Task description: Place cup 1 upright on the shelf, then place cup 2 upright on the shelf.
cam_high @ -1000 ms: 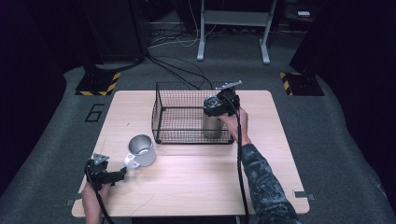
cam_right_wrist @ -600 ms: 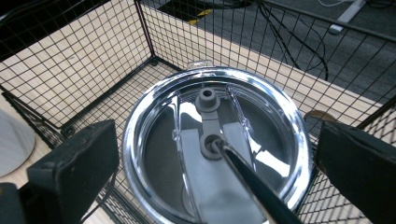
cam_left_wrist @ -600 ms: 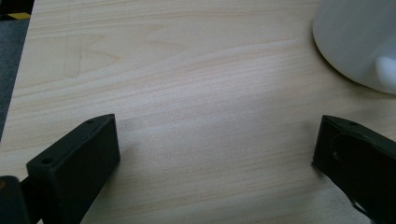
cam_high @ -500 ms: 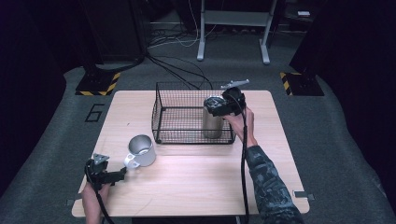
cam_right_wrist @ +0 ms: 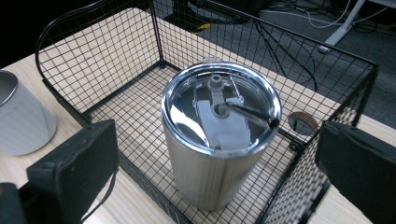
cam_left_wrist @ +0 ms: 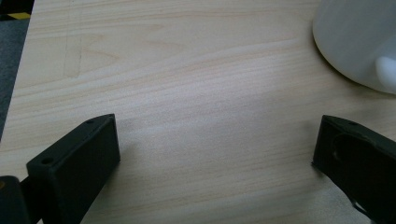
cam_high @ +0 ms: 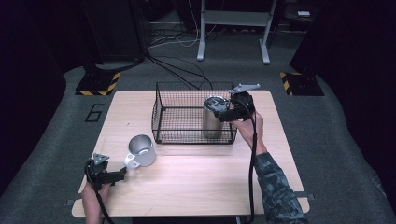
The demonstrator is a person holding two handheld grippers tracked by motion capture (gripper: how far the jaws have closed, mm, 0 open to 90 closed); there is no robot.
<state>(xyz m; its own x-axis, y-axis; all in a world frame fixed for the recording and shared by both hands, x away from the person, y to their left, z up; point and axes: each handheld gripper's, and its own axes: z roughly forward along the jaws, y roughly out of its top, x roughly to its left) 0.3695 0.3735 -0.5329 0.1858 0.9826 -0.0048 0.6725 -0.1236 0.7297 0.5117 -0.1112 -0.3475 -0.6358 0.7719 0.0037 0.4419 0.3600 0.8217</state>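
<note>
While the right forearm reaches up from the near edge of the worktop (cam_high: 196,186), sleeve patterned, wrist bent inward, its hand (cam_high: 250,126) carries the right tongs (cam_high: 223,113) at the right end of the wire basket (cam_high: 177,114), level with the basket's top rim. Jaws point toward the basket's middle. In the right gripper view they stand wide apart, released, one on each side of a steel tumbler (cam_right_wrist: 219,140), neither touching it.

Tumbler: upright, inside the basket, at its front right corner, close to the mesh. Clear lid with a grey slider on top. High view puts it (cam_high: 213,119) just beside the tongs.

Basket: black mesh, rectangular, on the far half of the worktop, roughly centred. A round hole in the worktop (cam_right_wrist: 302,124) shows just outside its right end.

Mug (cam_high: 140,151): steel, open mouth up, handle toward the near left. Sits off the basket's front left corner, apart from the mesh.

Left hand (cam_high: 93,193): low at the near left edge, well away from the basket, forearm barely in frame. Left tongs (cam_high: 122,174) lie close over the wood, pointing right toward the mug's handle, tip near it but apart. Left gripper view: jaws spread wide, released, bare wood between them, the mug's pale side (cam_left_wrist: 359,42) beyond the right-hand jaw.

Black cable trails from each tool toward the person.
</note>
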